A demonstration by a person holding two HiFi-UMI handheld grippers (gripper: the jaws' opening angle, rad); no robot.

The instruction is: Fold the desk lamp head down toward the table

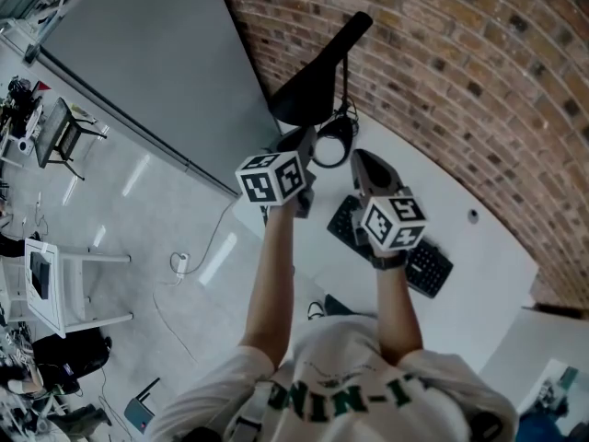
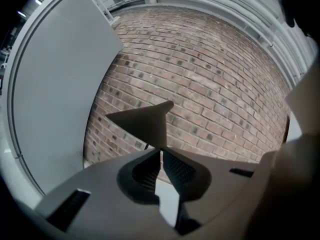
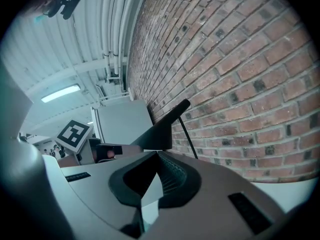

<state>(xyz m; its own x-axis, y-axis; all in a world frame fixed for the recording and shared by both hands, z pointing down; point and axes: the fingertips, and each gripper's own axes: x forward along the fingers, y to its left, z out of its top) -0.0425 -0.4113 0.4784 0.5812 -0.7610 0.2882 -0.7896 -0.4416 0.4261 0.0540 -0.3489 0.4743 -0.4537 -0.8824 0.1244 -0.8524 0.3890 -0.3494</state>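
Observation:
The desk lamp's black cone-shaped head [image 1: 313, 86] stands raised over the white table [image 1: 483, 284], next to the brick wall. In the left gripper view the head [image 2: 142, 124] comes down to a point right at my left gripper [image 2: 161, 151], whose jaws are pinched together on the shade's lower rim. The head view shows that left gripper [image 1: 306, 138] just under the shade. My right gripper [image 1: 362, 160] hovers beside it to the right; its jaws [image 3: 158, 155] are shut with nothing seen between them, and the lamp head [image 3: 160, 131] rises just beyond them.
A black keyboard [image 1: 433, 267] lies on the table below my right gripper. A thin cord hangs down to a black ring [image 1: 332, 142] between the grippers. The brick wall [image 1: 460, 81] runs close behind; a grey panel [image 1: 156, 63] stands at the left.

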